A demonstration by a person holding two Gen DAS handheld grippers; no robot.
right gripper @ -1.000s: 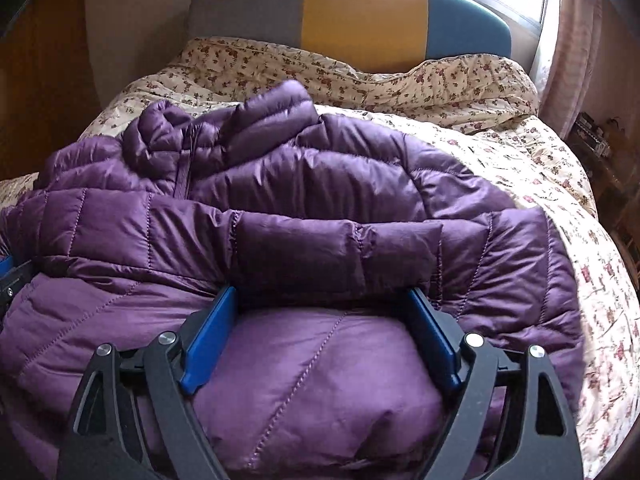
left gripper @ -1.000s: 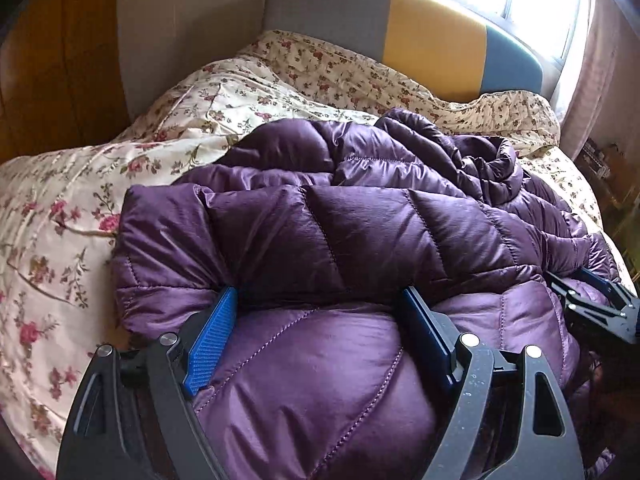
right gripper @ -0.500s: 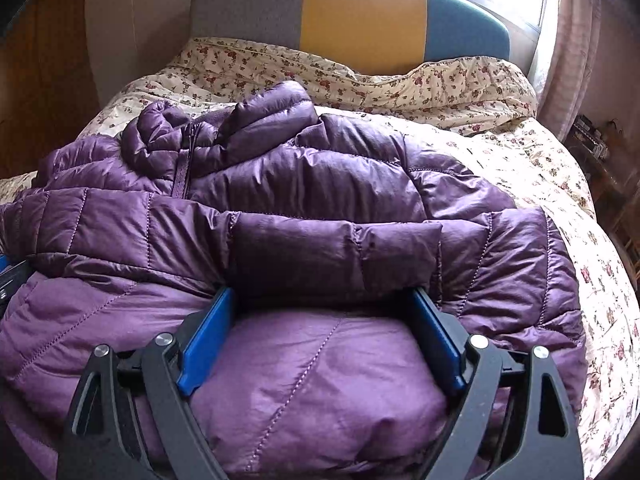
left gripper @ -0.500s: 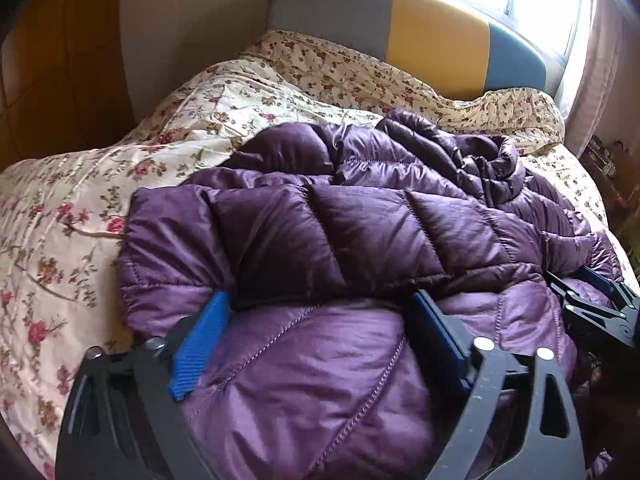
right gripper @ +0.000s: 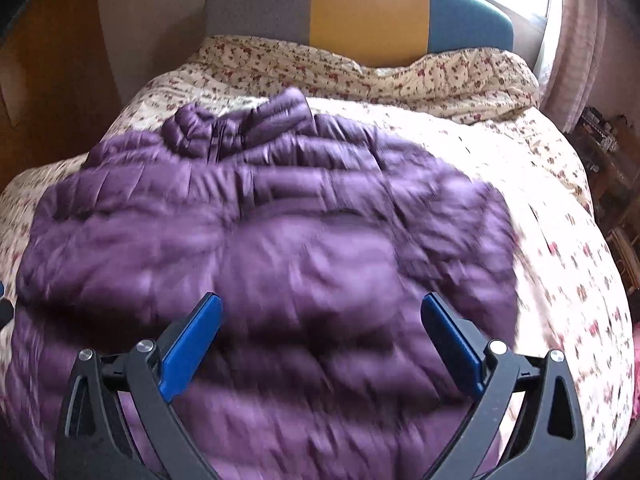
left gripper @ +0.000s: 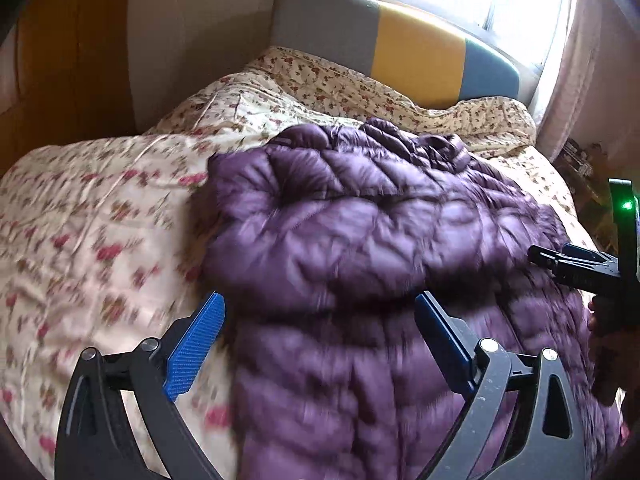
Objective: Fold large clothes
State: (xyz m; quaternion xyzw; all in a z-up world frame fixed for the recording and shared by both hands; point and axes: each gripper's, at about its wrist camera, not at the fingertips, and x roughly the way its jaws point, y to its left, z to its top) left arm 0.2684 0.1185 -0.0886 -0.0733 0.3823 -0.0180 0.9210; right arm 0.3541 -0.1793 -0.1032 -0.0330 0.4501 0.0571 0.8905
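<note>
A purple quilted down jacket [left gripper: 360, 240] lies on the bed, its lower part folded up over its body; it also shows in the right wrist view [right gripper: 280, 240], collar toward the headboard. My left gripper [left gripper: 320, 320] is open and empty, raised above the jacket's left edge. My right gripper [right gripper: 320, 316] is open and empty above the jacket's near right part. The right gripper also shows at the right edge of the left wrist view [left gripper: 576, 268]. Both views are motion-blurred.
The bed has a floral duvet [left gripper: 100, 220], also in the right wrist view [right gripper: 560, 208]. A grey, yellow and blue headboard [right gripper: 360, 12] stands under a bright window. A wooden wardrobe [left gripper: 60, 72] is on the left, cluttered shelves [right gripper: 600, 132] on the right.
Both grippers have let go of the jacket's folded edge and pulled back and up. The jacket now lies folded on the bed, farther from both cameras.
</note>
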